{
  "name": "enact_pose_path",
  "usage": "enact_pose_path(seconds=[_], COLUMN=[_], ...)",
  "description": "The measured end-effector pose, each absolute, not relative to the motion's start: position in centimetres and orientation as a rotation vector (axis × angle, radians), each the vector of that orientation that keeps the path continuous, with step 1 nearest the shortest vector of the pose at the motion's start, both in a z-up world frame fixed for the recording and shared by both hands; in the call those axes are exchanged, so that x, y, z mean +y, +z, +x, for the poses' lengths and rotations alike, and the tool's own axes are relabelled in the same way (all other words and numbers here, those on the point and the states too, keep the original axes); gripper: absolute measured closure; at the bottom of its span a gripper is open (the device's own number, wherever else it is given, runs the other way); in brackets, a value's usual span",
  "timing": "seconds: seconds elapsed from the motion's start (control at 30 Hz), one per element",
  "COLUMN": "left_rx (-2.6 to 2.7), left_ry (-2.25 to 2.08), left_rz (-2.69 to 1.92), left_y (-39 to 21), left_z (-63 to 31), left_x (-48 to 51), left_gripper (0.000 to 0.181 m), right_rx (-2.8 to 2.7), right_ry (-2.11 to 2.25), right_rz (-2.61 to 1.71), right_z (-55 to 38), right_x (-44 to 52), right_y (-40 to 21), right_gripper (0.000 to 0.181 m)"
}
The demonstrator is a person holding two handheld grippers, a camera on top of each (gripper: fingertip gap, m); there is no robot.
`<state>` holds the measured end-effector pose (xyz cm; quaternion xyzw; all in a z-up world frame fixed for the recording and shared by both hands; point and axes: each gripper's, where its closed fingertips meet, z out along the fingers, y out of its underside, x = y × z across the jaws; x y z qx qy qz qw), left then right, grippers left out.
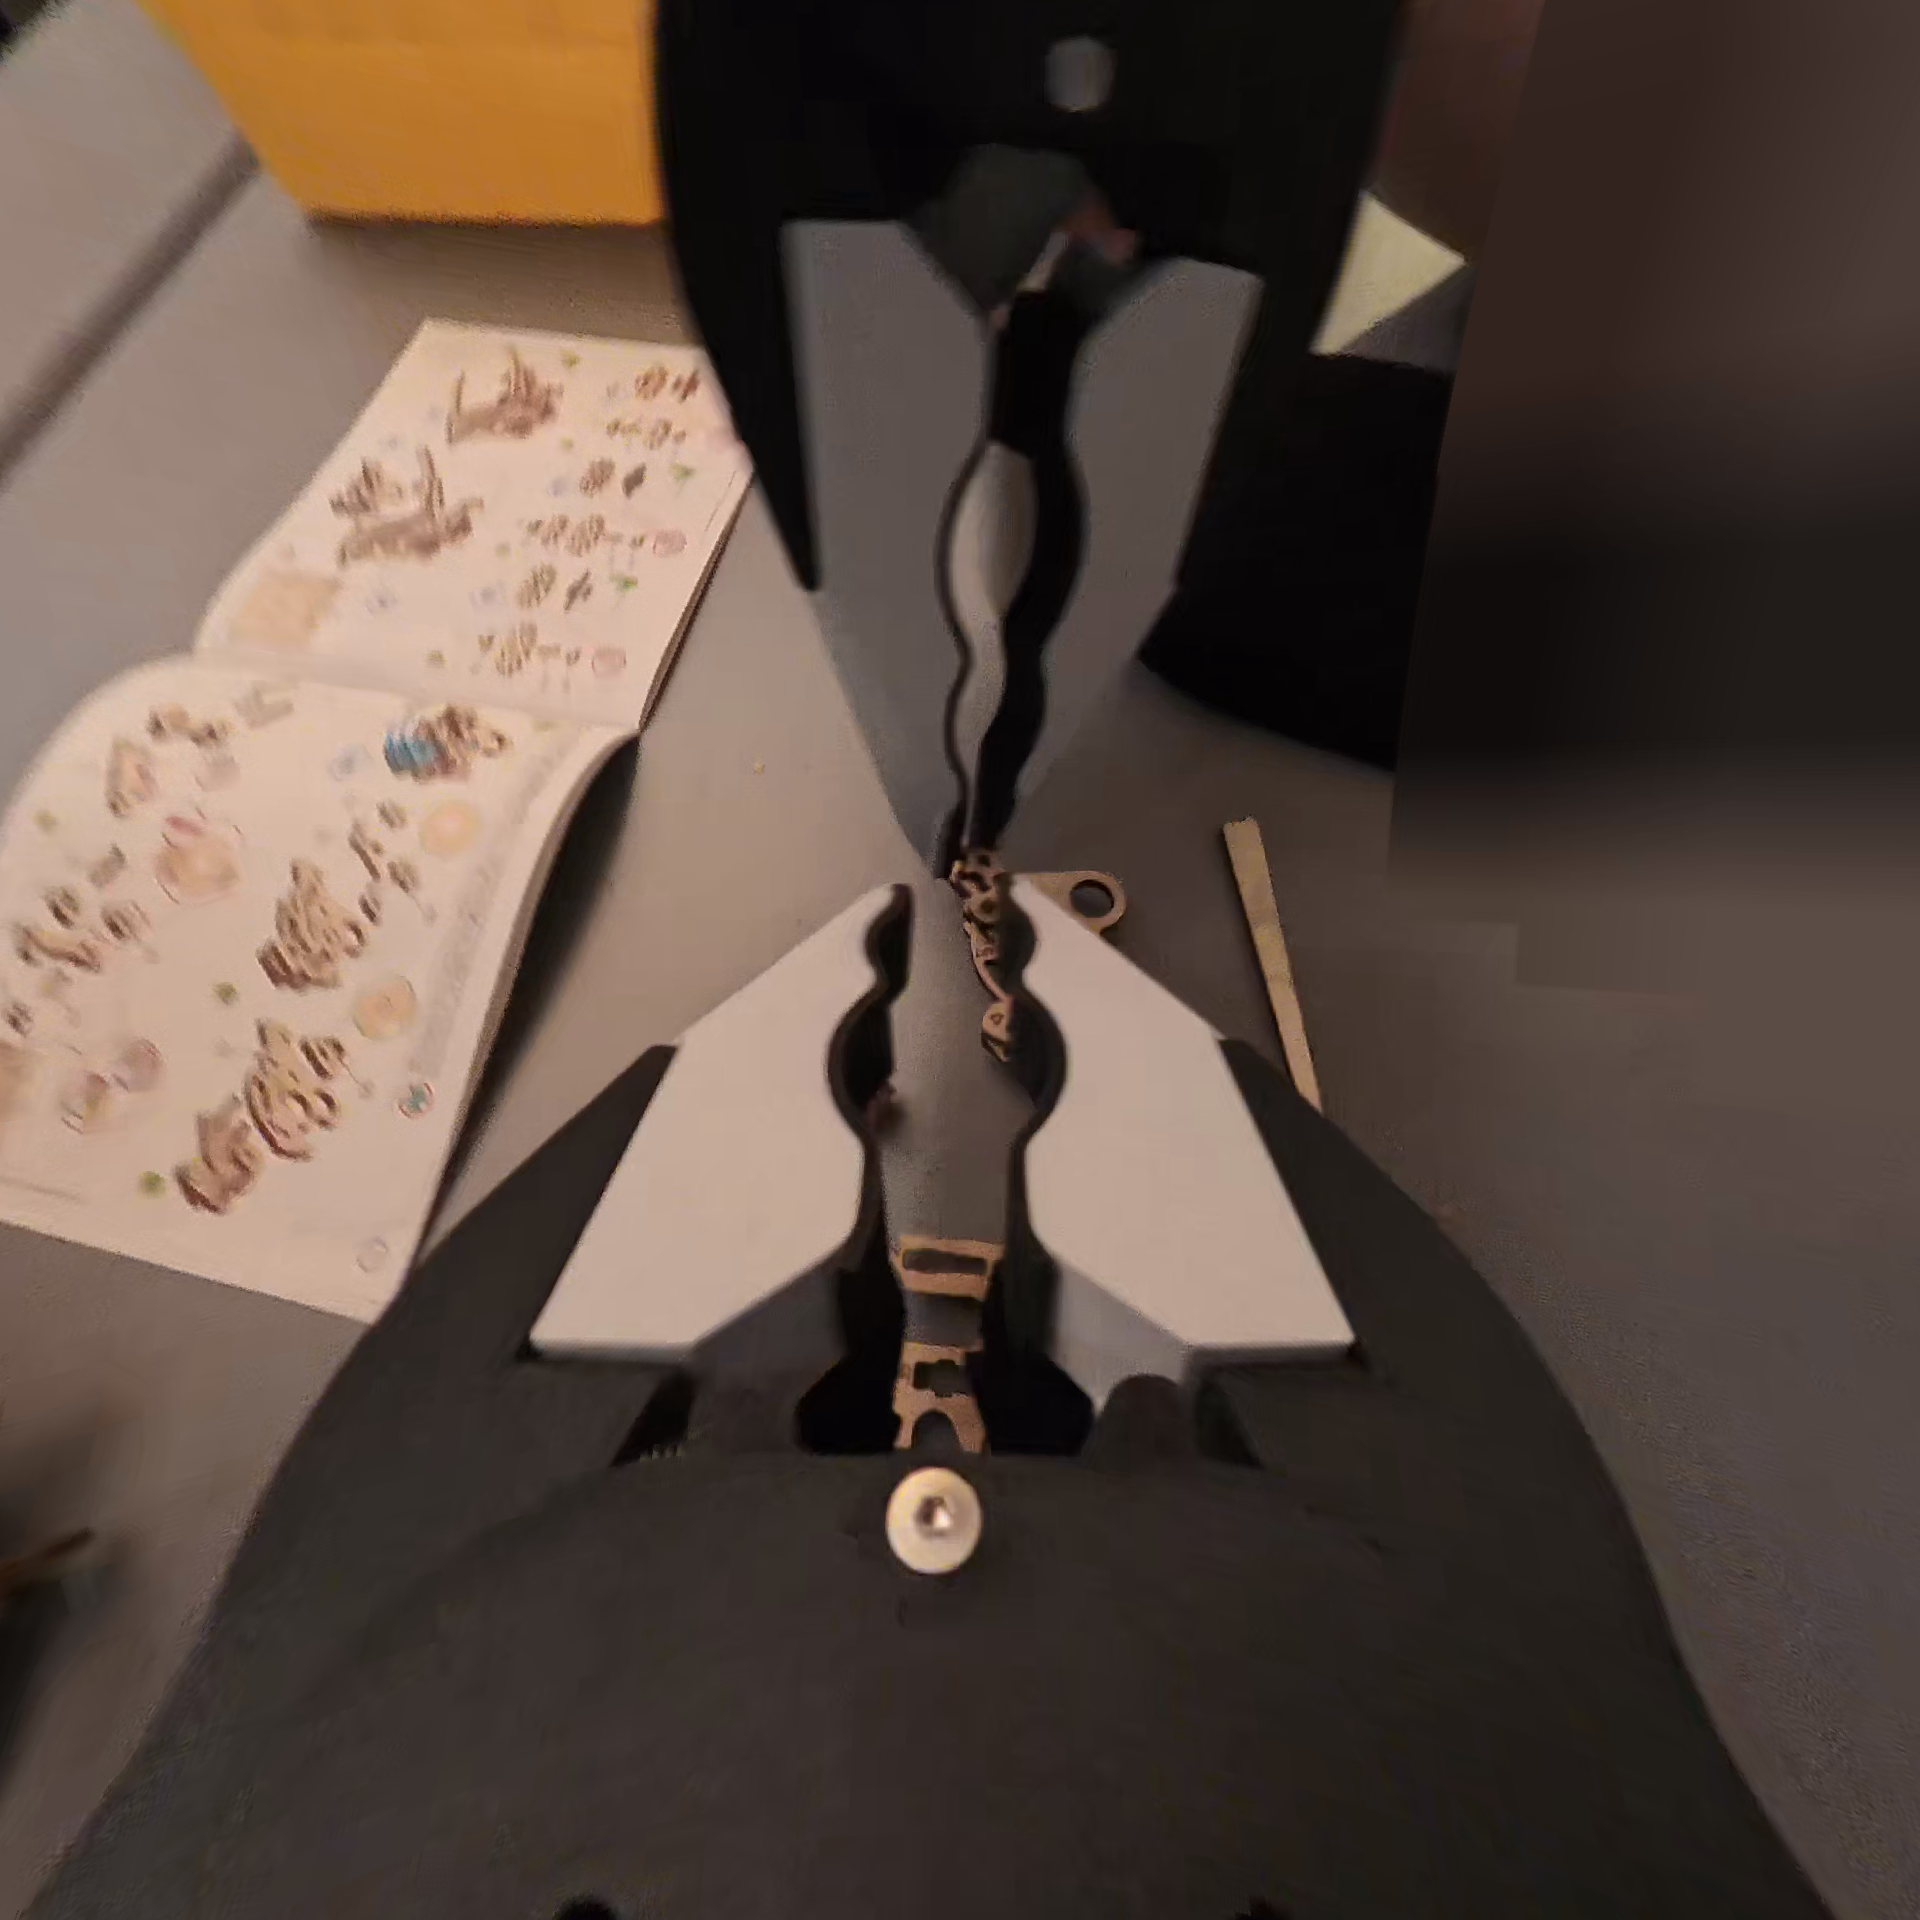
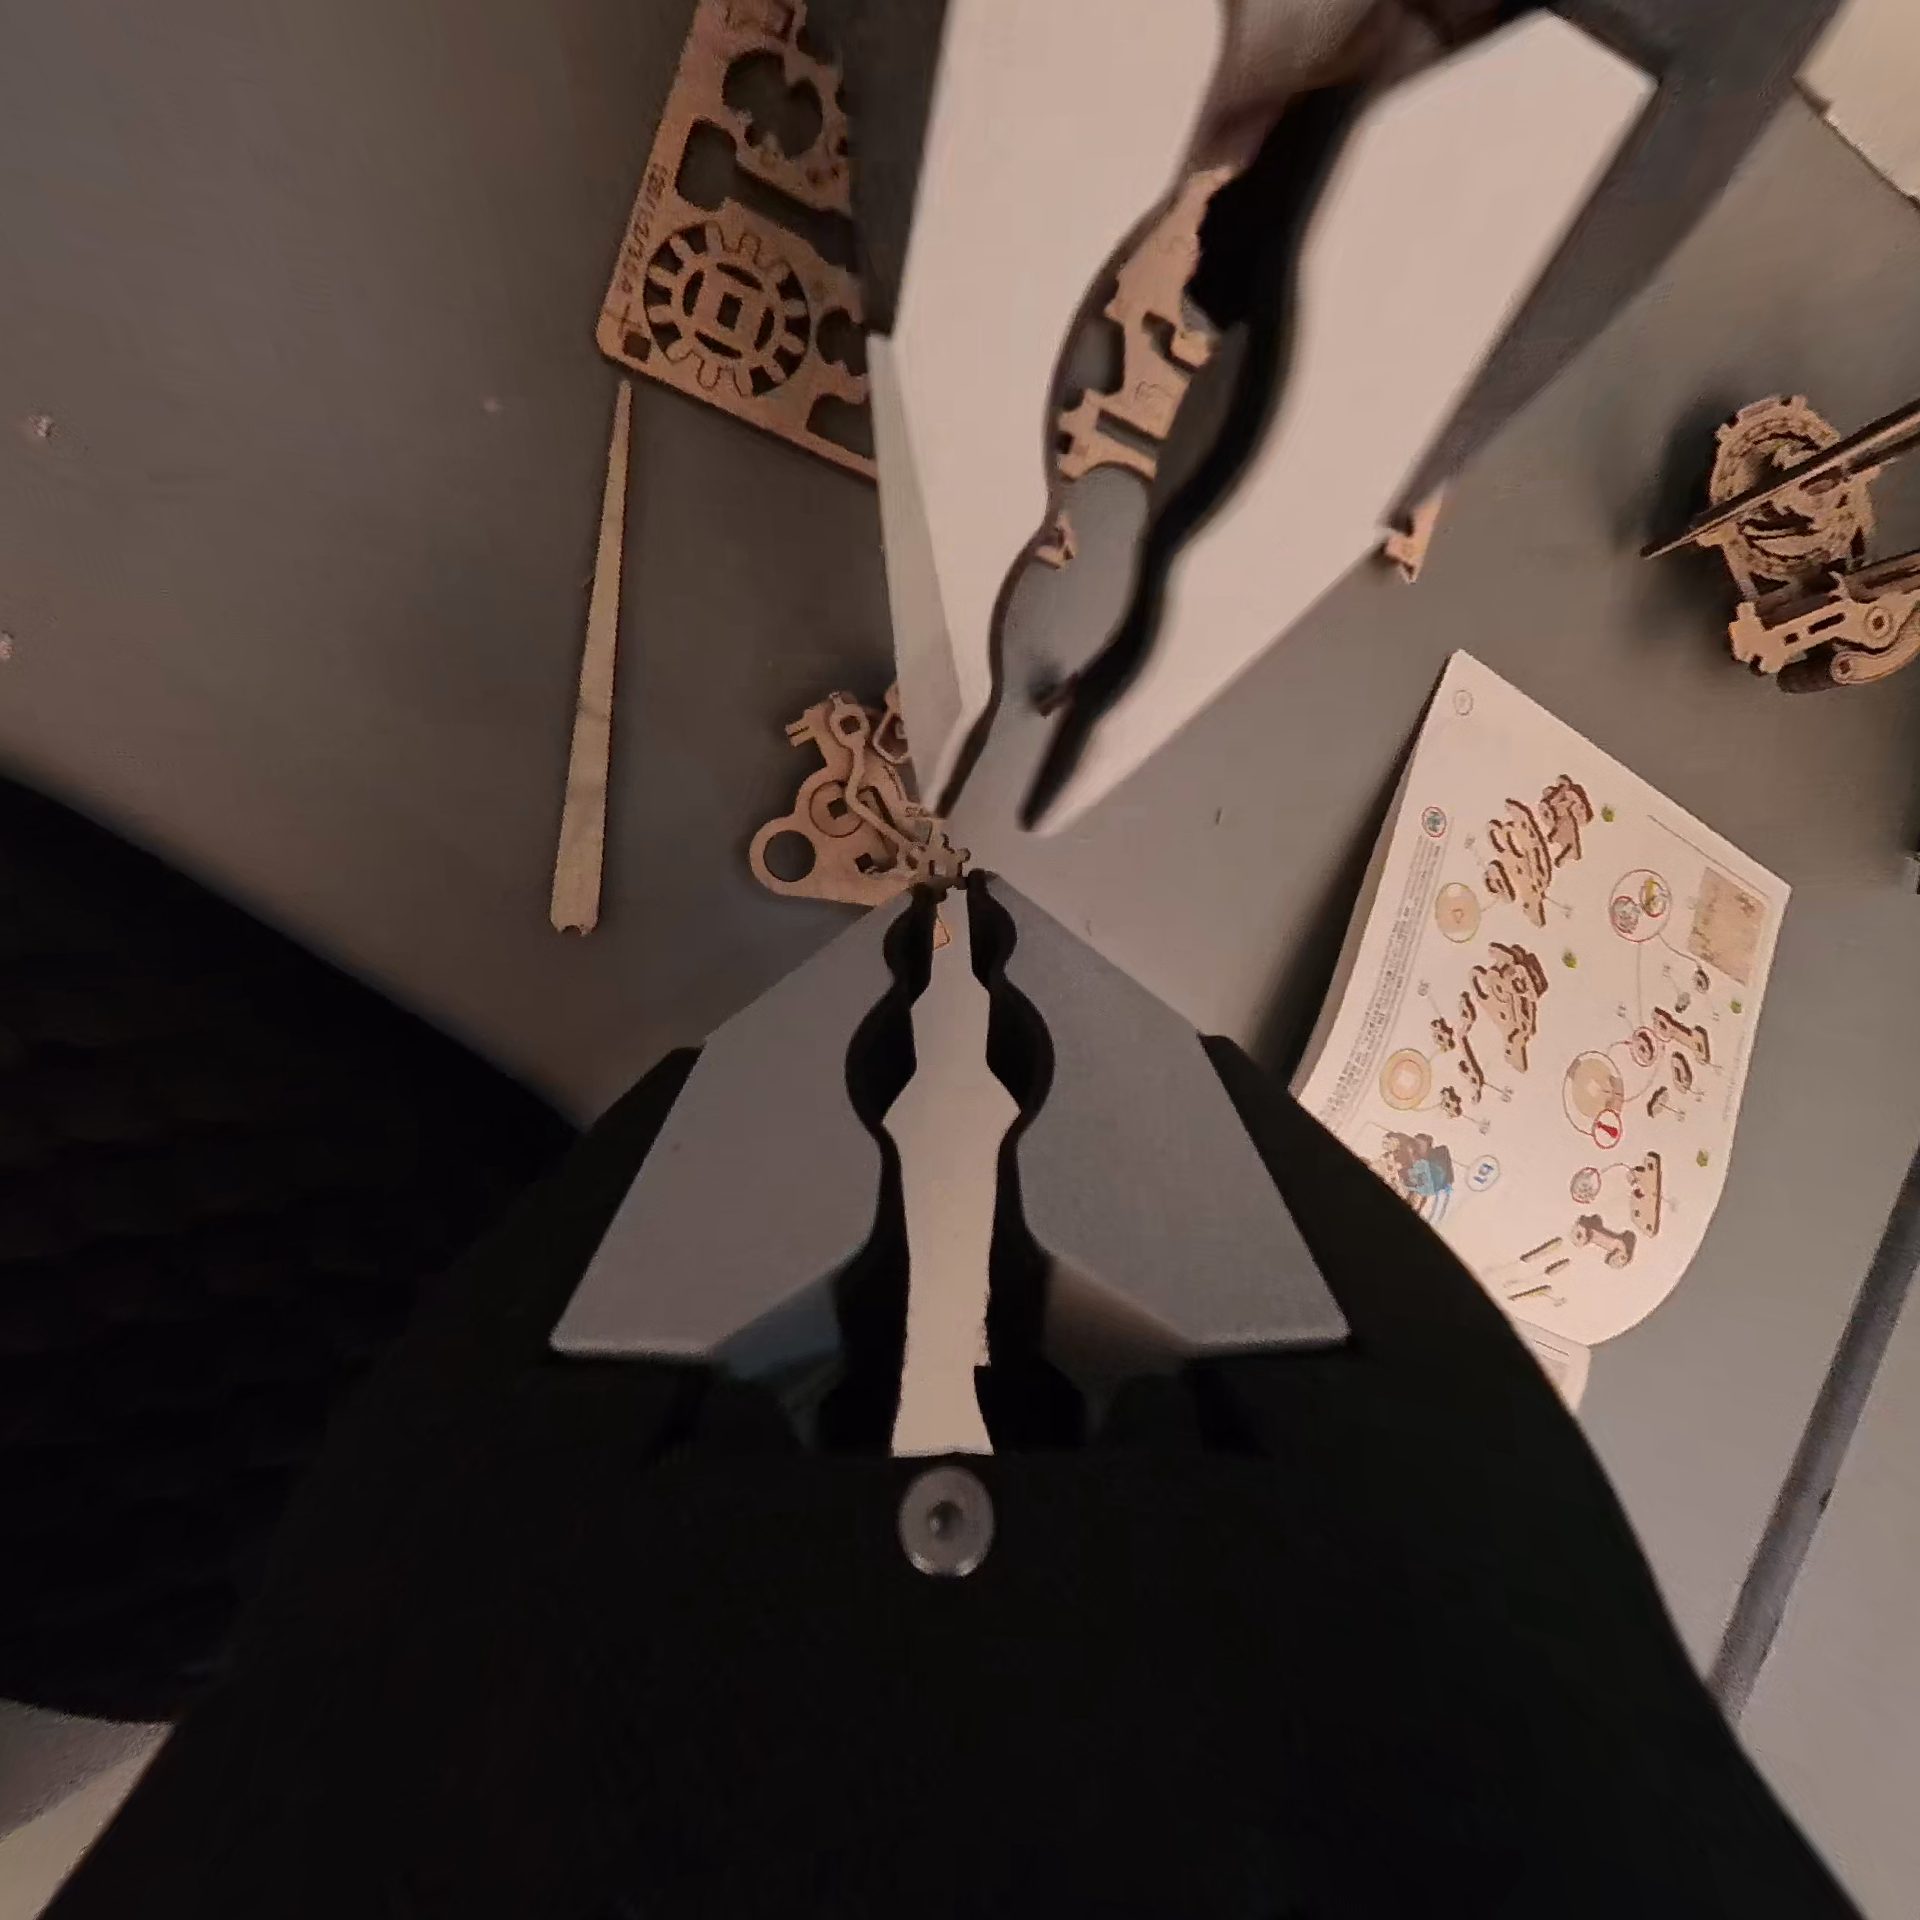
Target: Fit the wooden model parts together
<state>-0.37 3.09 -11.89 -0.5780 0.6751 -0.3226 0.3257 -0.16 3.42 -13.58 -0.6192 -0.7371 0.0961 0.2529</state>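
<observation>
My left gripper [image 1: 961,894] is shut on a thin wooden part [image 1: 985,956], seen edge-on between its grey fingers. In the right wrist view the left gripper [image 2: 987,805] comes down from the top. My right gripper [image 2: 945,888] is shut on a small toothed wooden piece [image 2: 938,860] at its tips. In the left wrist view the right gripper [image 1: 966,826] reaches in from the top, tip to tip with the left one. A flat wooden part with a ring [image 2: 826,826] lies on the grey table just under the tips; its ring shows in the left wrist view [image 1: 1089,894].
An open instruction booklet [image 1: 343,790] [image 2: 1538,1018] lies on the grey table [image 2: 260,468]. A cut-out wooden sheet [image 2: 732,281] and a thin wooden strip [image 2: 592,675] [image 1: 1273,966] lie nearby. A part-built wooden model [image 2: 1787,561] stands at the right. A yellow box [image 1: 436,104] is behind. My two grippers' fingertips are within a few centimetres of each other. Between my left fingertips and the part-built wooden model [image 2: 1787,561] there is roughly 20 cm.
</observation>
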Motion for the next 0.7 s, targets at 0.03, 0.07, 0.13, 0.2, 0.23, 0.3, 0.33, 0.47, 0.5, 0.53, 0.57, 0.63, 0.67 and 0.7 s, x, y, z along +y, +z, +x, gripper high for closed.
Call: enact_pose_path(seconds=[0.03, 0.07, 0.13, 0.2, 0.23, 0.3, 0.33, 0.47, 0.5, 0.53, 0.57, 0.63, 0.67, 0.7], left_rx=[1.788, 1.798, 1.824, 1.829, 1.829, 1.83, 1.846, 1.864, 1.863, 1.865, 1.866, 1.867, 1.866, 1.864], left_ry=[-0.815, -0.797, -0.758, -0.716, -0.691, -0.619, -0.605, -0.58, -0.576, -0.576, -0.573, -0.567, -0.563, -0.556], left_rz=[-1.45, -1.395, -1.357, -1.357, -1.339, -1.304, -1.295, -1.306, -1.304, -1.303, -1.305, -1.297, -1.294, -1.294], left_y=[-11.7, -11.4, -11.5, -11.8, -11.7, -11.7, -11.9, -12.5, -12.5, -12.6, -12.6, -12.6, -12.5, -12.5], left_z=[-0.2, 0.1, 0.3, 0.3, 0.3, 0.2, 0.2, 0.2, 0.2, 0.2, 0.1, 0.1, 0.1, 0.1], left_x=[2.7, 2.2, 1.8, 1.9, 2.1, 2.5, 2.4, 2.5, 2.5, 2.5, 2.6, 2.6, 2.6, 2.7], left_gripper=[0.177, 0.181, 0.181, 0.174, 0.174, 0.177, 0.177, 0.178, 0.179, 0.179, 0.18, 0.181, 0.181, 0.181], right_rx=[-1.997, -1.998, -1.988, -1.985, -1.982, -1.976, -1.971, -1.958, -1.957, -1.953, -1.944, -1.937, -1.933, -1.927], right_ry=[0.271, 0.282, 0.304, 0.317, 0.318, 0.331, 0.339, 0.353, 0.352, 0.354, 0.355, 0.37, 0.371, 0.371], right_rz=[-1.692, -1.699, -1.699, -1.709, -1.712, -1.713, -1.715, -1.722, -1.723, -1.728, -1.734, -1.743, -1.745, -1.75], right_z=[-0.1, 0.0, 0.0, 0.1, 0.1, 0.0, 0.0, -0.1, -0.1, -0.1, -0.1, -0.2, -0.2, -0.2], right_x=[3.4, 3.3, 3.2, 3.2, 3.2, 3.2, 3.1, 3.2, 3.2, 3.3, 3.4, 3.3, 3.4, 3.4], right_y=[-13.5, -13.6, -13.5, -13.5, -13.5, -13.4, -13.3, -13.3, -13.3, -13.3, -13.4, -13.4, -13.4, -13.4], right_gripper=[0.176, 0.176, 0.176, 0.176, 0.176, 0.176, 0.176, 0.176, 0.176, 0.176, 0.176, 0.176, 0.176, 0.176])
